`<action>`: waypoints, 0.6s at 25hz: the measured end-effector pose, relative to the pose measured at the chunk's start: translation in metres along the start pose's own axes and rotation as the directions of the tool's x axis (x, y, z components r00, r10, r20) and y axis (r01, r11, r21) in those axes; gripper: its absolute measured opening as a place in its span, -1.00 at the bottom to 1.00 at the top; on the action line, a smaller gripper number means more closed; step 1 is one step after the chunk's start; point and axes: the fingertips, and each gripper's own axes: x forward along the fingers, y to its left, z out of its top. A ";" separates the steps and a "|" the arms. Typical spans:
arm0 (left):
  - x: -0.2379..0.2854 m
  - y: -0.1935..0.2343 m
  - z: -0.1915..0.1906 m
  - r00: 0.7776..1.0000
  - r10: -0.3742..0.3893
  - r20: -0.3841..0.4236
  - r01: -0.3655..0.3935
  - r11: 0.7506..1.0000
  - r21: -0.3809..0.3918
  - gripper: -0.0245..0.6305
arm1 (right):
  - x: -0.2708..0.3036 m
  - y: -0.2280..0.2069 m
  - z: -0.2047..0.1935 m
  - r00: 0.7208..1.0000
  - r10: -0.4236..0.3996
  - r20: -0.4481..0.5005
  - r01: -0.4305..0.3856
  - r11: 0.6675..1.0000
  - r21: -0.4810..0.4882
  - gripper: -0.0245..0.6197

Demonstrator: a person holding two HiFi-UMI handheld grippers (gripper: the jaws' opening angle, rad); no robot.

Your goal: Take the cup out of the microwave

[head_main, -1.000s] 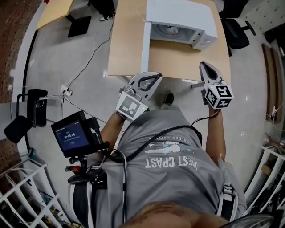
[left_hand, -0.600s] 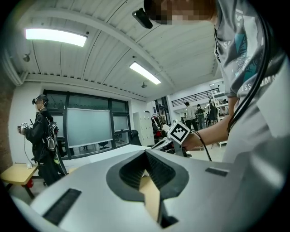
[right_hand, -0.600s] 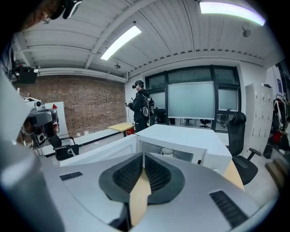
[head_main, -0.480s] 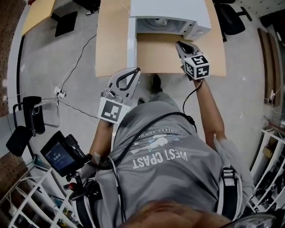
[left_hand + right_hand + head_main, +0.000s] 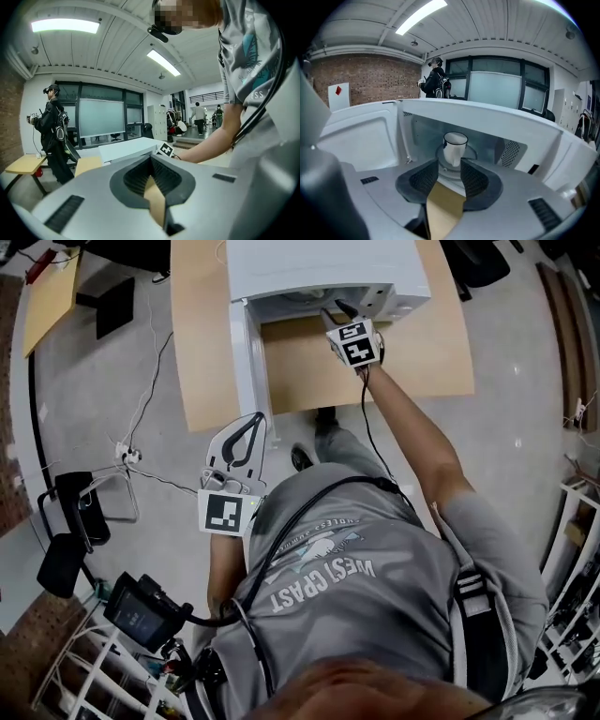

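Cup, white, glossy, cylindrical: upright at the middle of the round glass turntable inside the white microwave, with the white door swung open at left. In the right gripper view, dead ahead of the right gripper, beyond its tips and not yet between them. Jaws opening, a clear gap between the ribbed black pads, nothing gripped. Judged to be spreading wide enough for the cup's body before pushing in.

From the head view: right gripper at full arm's reach, tips at the mouth of the microwave on the light wooden table. Cup not made out from up here. Door hanging open toward the person. Left gripper parked just beside the door's free end, close to the body, probably kept clear as unneeded for a one-gripper lift.

In the left gripper view: left gripper closed tip to tip, empty, aimed across at the microwave's top and the outstretched right arm.

Against a second ago: right gripper gone from the table's near edge up to the oven mouth, shut then, parting now. Left gripper by the door's free end then as now, closed both times. Door open throughout.
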 end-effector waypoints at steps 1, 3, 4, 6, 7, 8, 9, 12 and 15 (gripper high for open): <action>0.006 0.004 -0.003 1.000 0.011 -0.013 -0.011 1.000 -0.006 -0.79 | 0.015 -0.006 0.001 1.000 -0.004 -0.001 0.004 1.000 0.000 -0.52; 0.017 0.010 -0.008 0.999 0.031 -0.035 -0.031 0.999 -0.021 -0.79 | 0.042 -0.016 -0.002 1.000 0.002 -0.010 -0.002 1.000 0.000 -0.52; 0.022 0.013 -0.011 0.998 0.039 -0.045 -0.040 0.999 -0.028 -0.79 | 0.055 -0.020 -0.004 1.000 0.006 -0.019 -0.006 1.000 -0.009 -0.52; 0.032 0.019 -0.015 0.997 0.053 -0.059 -0.056 0.998 -0.041 -0.79 | 0.076 -0.027 -0.006 0.999 0.010 -0.043 -0.012 0.999 -0.040 -0.52; 0.036 0.023 -0.017 0.996 0.059 -0.065 -0.063 0.997 -0.047 -0.79 | 0.085 -0.028 -0.007 0.998 0.010 -0.055 -0.013 0.999 -0.053 -0.52; 0.039 0.027 -0.019 0.995 0.065 -0.071 -0.068 0.996 -0.053 -0.79 | 0.093 -0.029 -0.009 0.998 0.010 -0.067 -0.014 0.998 -0.062 -0.52; 0.042 0.030 -0.021 0.995 0.069 -0.076 -0.073 0.996 -0.059 -0.79 | 0.099 -0.029 -0.010 0.997 0.008 -0.079 -0.014 0.998 -0.069 -0.52; 0.043 0.035 -0.021 0.994 0.075 -0.081 -0.081 0.994 -0.072 -0.79 | 0.107 -0.030 -0.010 0.996 -0.009 -0.088 0.003 0.997 -0.071 -0.52; 0.042 0.035 -0.020 0.994 0.073 -0.078 -0.079 0.994 -0.077 -0.79 | 0.101 -0.029 -0.007 0.998 -0.008 -0.069 0.006 0.999 -0.033 -0.67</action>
